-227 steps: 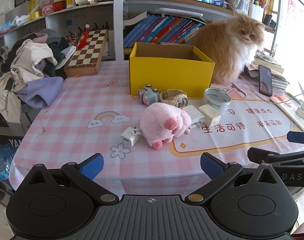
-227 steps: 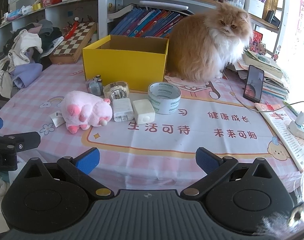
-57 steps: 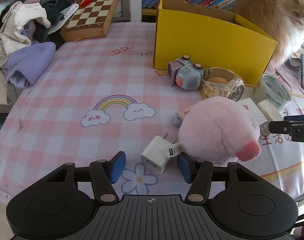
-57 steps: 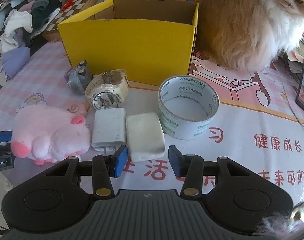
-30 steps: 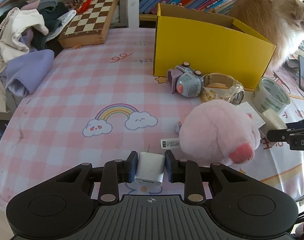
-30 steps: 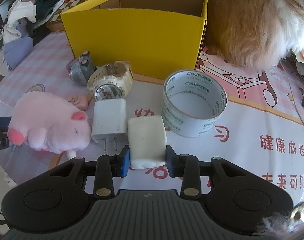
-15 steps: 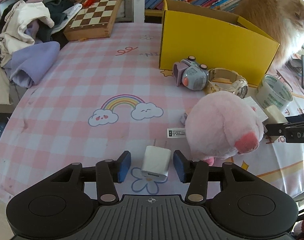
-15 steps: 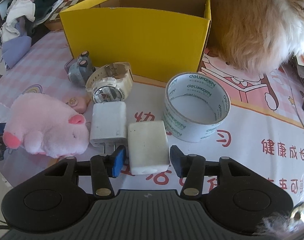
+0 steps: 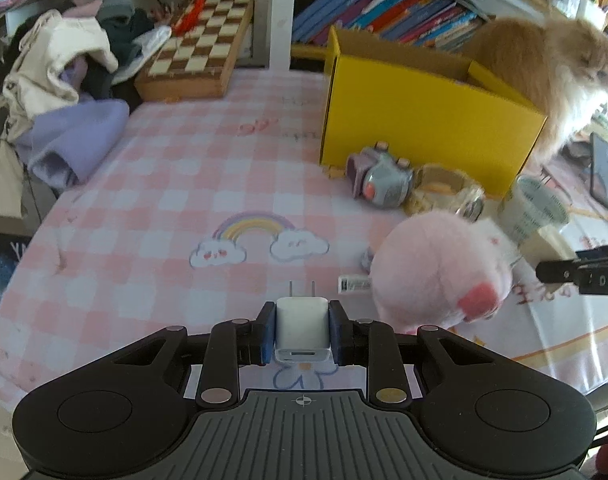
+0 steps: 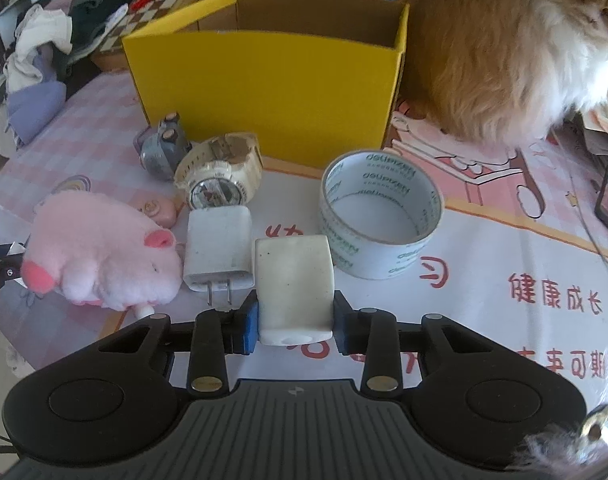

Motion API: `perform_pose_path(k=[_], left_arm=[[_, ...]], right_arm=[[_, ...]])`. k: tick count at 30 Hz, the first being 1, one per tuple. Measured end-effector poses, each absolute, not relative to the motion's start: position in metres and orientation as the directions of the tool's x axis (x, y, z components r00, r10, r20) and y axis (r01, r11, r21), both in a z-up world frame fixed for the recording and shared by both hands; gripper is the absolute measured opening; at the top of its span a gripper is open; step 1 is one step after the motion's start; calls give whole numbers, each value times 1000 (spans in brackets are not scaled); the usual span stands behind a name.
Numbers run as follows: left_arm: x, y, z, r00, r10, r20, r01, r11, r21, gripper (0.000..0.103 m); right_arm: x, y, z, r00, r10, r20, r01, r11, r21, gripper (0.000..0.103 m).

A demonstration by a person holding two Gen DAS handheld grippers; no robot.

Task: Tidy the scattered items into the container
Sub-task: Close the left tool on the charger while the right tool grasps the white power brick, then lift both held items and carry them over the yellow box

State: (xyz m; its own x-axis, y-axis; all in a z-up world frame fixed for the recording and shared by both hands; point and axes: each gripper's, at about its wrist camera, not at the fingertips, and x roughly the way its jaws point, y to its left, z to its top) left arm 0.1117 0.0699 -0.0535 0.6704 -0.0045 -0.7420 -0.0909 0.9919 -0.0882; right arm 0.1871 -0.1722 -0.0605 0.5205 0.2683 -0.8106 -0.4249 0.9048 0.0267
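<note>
left hand-held gripper (image 9: 302,332) re-closes on small white plug charger (image 9: 302,330) | right hand-held gripper (image 10: 296,322) re-clamps off-white block adapter (image 10: 294,288) | both ready for yellow cardboard box (image 10: 264,92)

A lived-in home room: shelved books (image 9: 384,8), chessboard (image 9: 200,52), heaped clothes (image 9: 60,80), fluffy cat (image 10: 504,48), pink cartoon-print cloth (image 9: 164,200) over the surface.

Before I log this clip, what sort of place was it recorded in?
Most likely a lived-in home study or bedroom: a bookshelf crammed with books behind the table, a heap of clothes beside a chessboard, and a fluffy orange cat sitting next to the yellow cardboard box.
</note>
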Motion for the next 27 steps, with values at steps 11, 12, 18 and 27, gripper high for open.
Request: perform_pose_path(k=[11, 12, 18, 27], left_arm=[[96, 68, -24, 731, -67, -679, -23, 992, -122, 25], [95, 68, -21, 736, -76, -673, -12, 992, -125, 25], [90, 61, -2, 764, -132, -631, 61, 989, -133, 25], [95, 57, 18, 784, -192, -590, 142, 981, -130, 25]], right_arm=[[161, -176, -41, 549, 290, -784, -417, 908, 43, 33], [158, -176, -39, 551, 294, -781, -419, 907, 46, 33], [143, -175, -22, 571, 326, -753, -438, 897, 56, 32], [136, -172, 8, 602, 351, -717, -467, 883, 40, 32]])
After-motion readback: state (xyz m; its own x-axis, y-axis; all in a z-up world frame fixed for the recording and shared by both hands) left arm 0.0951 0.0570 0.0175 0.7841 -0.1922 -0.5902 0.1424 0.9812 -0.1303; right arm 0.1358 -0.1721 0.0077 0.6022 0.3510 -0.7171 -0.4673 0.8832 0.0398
